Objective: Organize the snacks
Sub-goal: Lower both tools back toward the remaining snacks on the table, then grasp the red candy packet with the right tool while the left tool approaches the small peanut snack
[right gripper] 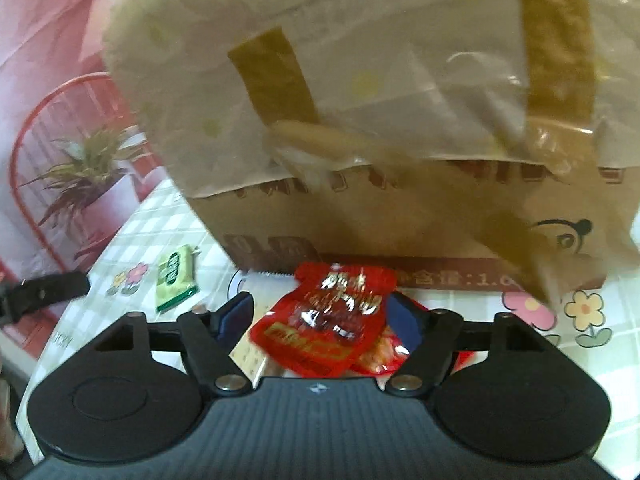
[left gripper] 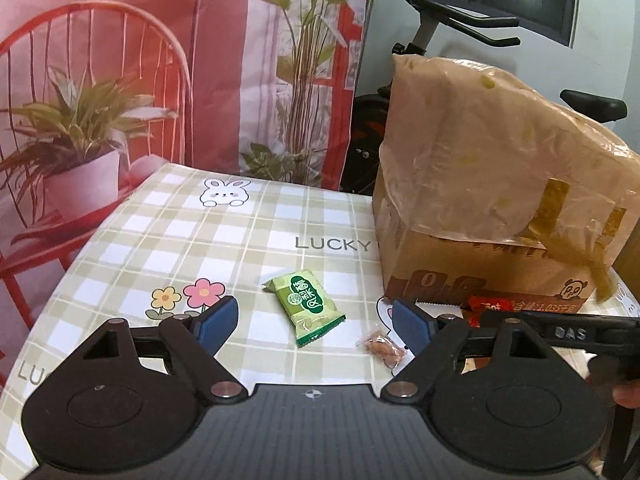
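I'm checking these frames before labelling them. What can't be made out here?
- Inside of the cardboard box: both views, covered by a plastic bag.
- Second red packet: right wrist view, under the top red packet.
- Box print: right wrist view, motion-blurred.
- Small clear packet: left wrist view, contents too small.

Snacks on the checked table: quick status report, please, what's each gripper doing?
Left gripper open over green snack packet. Right gripper open, red snack packet between jaws, not pinched. Cardboard box stands close behind.
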{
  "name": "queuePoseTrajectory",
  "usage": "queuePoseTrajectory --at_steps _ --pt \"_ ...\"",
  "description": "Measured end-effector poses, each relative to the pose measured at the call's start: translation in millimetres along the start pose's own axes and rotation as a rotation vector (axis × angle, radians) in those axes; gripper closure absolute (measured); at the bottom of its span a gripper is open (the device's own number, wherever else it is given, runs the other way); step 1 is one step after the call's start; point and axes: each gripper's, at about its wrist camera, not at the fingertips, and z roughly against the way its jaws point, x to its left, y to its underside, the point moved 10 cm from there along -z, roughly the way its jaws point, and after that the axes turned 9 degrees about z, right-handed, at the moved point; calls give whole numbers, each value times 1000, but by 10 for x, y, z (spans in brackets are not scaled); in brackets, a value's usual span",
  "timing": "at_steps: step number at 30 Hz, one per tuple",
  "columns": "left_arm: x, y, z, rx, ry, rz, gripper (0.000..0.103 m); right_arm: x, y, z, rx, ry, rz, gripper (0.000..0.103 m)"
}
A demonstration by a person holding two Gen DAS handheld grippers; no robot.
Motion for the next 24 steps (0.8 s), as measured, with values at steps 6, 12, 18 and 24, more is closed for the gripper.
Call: queuePoseTrajectory --at_steps 6,12,18,24 --pt "25 69 -88 18 10 27 18 71 -16 -177 27 81 41 27" --pt "21 140 -139 33 19 39 18 130 101 -195 57 144 173 36" --pt "-58 192 -183 44 31 37 20 71 275 53 66 97 197 66" --pt "-237 285 -175 61 54 11 20 -91 512 313 62 64 217 81"
